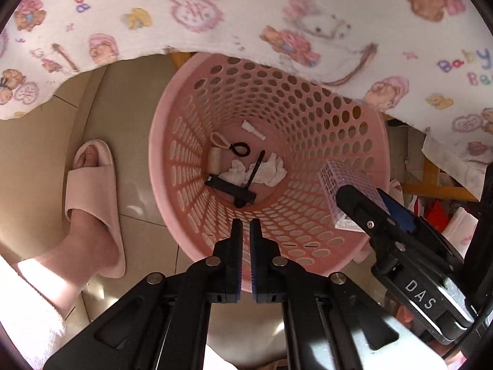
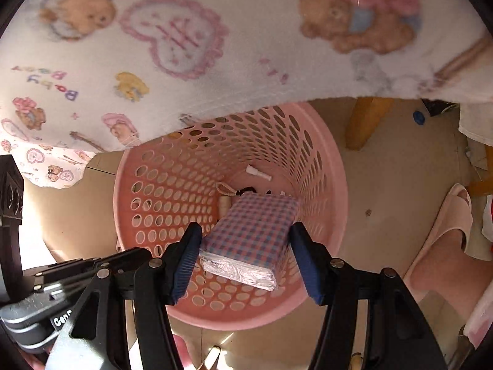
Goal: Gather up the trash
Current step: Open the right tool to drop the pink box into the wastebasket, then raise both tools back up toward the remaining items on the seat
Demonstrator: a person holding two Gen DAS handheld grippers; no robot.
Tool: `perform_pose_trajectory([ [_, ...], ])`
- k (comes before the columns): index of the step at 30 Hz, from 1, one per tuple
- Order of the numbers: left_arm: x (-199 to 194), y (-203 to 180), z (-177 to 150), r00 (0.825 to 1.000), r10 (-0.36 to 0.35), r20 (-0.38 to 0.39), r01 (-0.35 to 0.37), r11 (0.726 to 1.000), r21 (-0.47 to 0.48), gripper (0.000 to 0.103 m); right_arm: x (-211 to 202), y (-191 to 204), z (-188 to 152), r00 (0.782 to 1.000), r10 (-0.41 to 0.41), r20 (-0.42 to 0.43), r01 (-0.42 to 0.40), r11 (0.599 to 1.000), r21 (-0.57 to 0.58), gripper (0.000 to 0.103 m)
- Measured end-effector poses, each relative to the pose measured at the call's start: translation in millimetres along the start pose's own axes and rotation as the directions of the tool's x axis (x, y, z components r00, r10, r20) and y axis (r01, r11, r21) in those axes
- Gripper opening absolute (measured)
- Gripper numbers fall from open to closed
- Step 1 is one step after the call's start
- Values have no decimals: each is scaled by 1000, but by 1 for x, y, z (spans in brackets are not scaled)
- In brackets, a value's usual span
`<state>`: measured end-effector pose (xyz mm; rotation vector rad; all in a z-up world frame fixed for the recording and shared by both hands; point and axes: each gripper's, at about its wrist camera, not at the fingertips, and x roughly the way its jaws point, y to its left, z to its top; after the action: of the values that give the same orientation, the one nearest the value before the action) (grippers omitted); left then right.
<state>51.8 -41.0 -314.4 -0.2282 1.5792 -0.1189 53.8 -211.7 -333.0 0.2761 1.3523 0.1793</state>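
Observation:
A pink perforated basket (image 1: 172,160) (image 2: 326,160) stands on the floor under me. At its bottom lie crumpled white tissue (image 1: 271,171), a black bar (image 1: 231,189), a white plug (image 1: 252,129) (image 2: 258,173), a small spool (image 1: 215,161) and a black loop (image 1: 240,148). My right gripper (image 2: 246,262) (image 1: 363,203) holds a plaid tissue pack (image 2: 255,234) (image 1: 345,178) over the basket's mouth; its fingers (image 2: 185,262) sit at the pack's sides. My left gripper (image 1: 246,234) is shut and empty above the basket's near rim.
A white tablecloth with teddy-bear prints (image 1: 246,24) (image 2: 215,46) hangs over the basket's far side. A foot in a pink slipper (image 1: 92,203) stands left of the basket, another slipper (image 2: 446,231) to its right. A wooden table leg (image 2: 363,123) stands behind.

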Motion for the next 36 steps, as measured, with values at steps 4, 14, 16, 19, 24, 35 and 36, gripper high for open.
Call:
perform_pose_trajectory([
  [4,0,-4,1,998,66,8,-66,998,17,46,5,-12,0,1000,2,-14,-2,999,49,63],
  [14,-12,-3,1,991,119,58,-121,992,21,69,-9,-27,3,999,31,16,-33,991,133,77],
  [16,-9,-3,1,992,122,44,-123,992,29,70,-10,-27,2,1000,22,17,-24,992,127,77],
  [19,-6,-2,-1,990,136,24,-136,990,30,71,-10,-18,4,1000,16,20,-18,993,120,77],
  [24,-16,-2,-5,988,154,24,-155,988,23,71,-20,-11,-1,999,-1,49,-5,994,107,77],
  [35,-82,-5,-10,970,158,185,-159,987,-10,76,-91,16,-2,981,-19,191,2,996,93,77],
  [36,-89,-5,-11,964,166,208,-168,986,-10,80,-100,17,-3,977,-19,211,1,996,86,77],
])
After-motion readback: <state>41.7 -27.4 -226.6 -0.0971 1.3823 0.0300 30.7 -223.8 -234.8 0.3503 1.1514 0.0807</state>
